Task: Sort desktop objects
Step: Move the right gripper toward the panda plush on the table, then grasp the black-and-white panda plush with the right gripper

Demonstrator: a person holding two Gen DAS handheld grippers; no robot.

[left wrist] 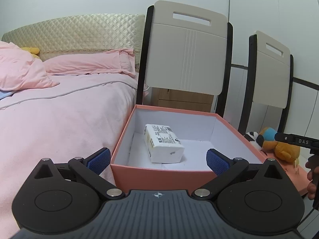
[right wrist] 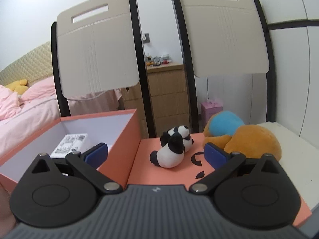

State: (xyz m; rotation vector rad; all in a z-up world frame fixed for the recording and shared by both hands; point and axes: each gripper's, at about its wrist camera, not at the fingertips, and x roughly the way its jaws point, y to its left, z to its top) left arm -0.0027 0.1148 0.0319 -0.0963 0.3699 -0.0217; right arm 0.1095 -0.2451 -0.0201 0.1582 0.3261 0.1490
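Note:
An open salmon-pink box with a white inside holds a white tissue pack. My left gripper hangs open just in front of the box's near wall, with nothing between its blue pads. In the right wrist view the same box is on the left, with the tissue pack inside. A small panda plush lies on the flat pink lid, and an orange and blue plush sits behind it. My right gripper is open just short of the panda.
A bed with pink bedding lies left of the box. Two folding chairs stand behind the desk, with a wooden drawer unit between them. The other gripper and a hand show at the right edge.

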